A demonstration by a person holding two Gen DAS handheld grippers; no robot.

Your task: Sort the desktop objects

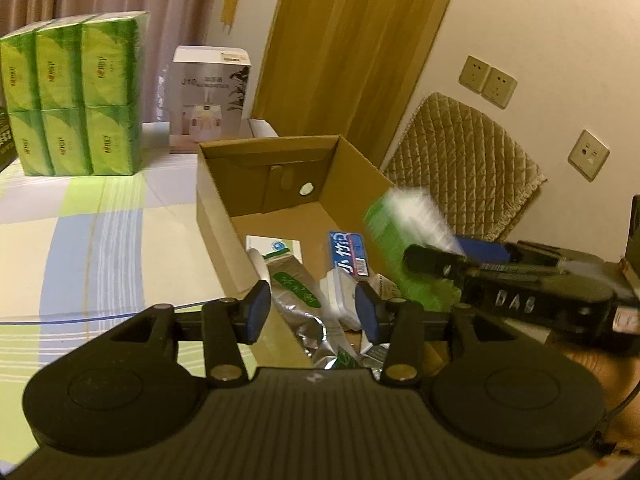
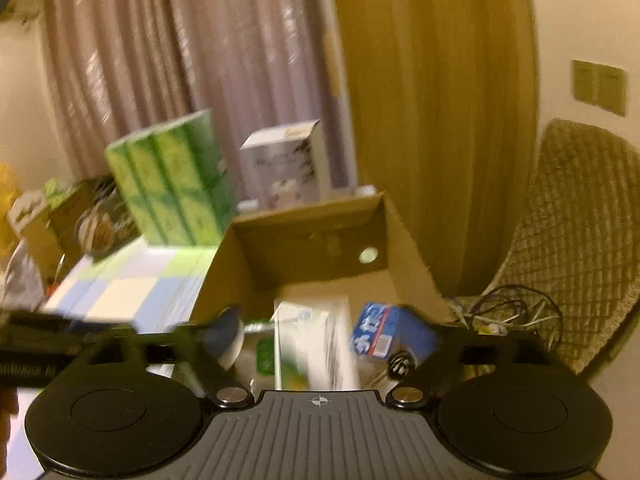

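Note:
An open cardboard box (image 1: 212,196) stands on the table and holds a silver pouch with a green label (image 1: 294,284), a white carton (image 1: 276,246), a blue packet (image 1: 350,254) and a white plug (image 1: 340,294). My left gripper (image 1: 312,312) is open and empty over the box's near end. A blurred green and white pack (image 1: 404,224) is over the box's right side, in front of my right gripper's fingers (image 1: 432,260). In the right wrist view my right gripper (image 2: 320,340) is open, with the blurred green and white pack (image 2: 316,344) between the jaws; the box (image 2: 404,232) lies ahead.
A green multipack of tissues (image 1: 74,92) and a white product box (image 1: 210,96) stand at the back of the checked tablecloth (image 1: 100,240). A quilted chair (image 1: 464,164) and cables (image 2: 504,312) are right of the box. Dishes and boxes (image 2: 92,220) crowd the far left.

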